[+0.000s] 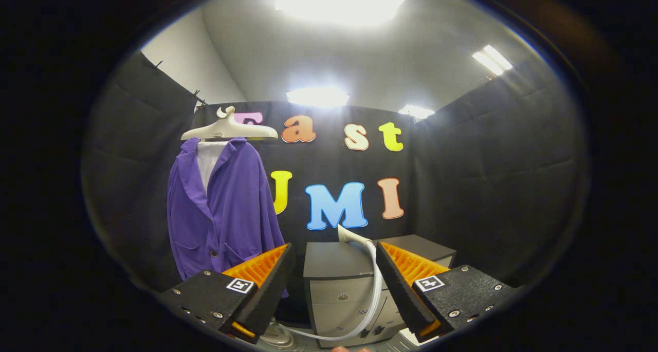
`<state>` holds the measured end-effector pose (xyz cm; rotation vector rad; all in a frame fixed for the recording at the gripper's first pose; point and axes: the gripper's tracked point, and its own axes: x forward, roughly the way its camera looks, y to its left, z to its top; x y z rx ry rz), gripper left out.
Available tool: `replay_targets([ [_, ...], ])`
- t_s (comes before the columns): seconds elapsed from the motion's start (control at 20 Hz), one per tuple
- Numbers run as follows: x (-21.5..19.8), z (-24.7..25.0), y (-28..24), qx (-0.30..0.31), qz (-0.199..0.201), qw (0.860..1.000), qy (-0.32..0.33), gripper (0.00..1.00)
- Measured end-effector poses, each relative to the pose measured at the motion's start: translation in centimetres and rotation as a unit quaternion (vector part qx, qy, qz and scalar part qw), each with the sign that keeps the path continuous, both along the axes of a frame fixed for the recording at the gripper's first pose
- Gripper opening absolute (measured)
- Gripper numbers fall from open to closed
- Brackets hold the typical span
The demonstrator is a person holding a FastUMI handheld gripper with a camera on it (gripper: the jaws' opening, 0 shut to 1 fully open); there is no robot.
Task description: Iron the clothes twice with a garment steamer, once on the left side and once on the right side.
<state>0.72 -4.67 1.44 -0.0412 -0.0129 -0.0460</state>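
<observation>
A purple jacket (223, 210) hangs on a pale hanger (230, 130) against the booth wall, beyond and to the left of my fingers. The white steamer head (352, 237) rests on top of a small grey cabinet (334, 285), straight ahead between my fingers and beyond them. Its pale hose (374, 300) curves down the cabinet front toward the floor. My gripper (335, 280) is open, with nothing between its fingers and well short of the steamer head.
A second dark-topped cabinet (419, 246) stands behind the right finger. A round pale base (277, 336) of the steamer sits low by the left finger. Black cloth walls close the booth on the left, back and right.
</observation>
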Motion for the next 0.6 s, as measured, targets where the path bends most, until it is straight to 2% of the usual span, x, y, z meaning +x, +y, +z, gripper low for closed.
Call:
replay_targets([
  [0.2, 3.5, 0.5, -2.5, 0.013, -0.003, 1.000, 0.007, 0.97],
  [0.35, 8.1, 0.9, -4.3, 0.025, 0.003, 1.000, 0.007, 0.97],
  [0.6, 17.3, 0.7, -5.8, 0.048, 0.050, 0.997, 0.038, 0.97],
])
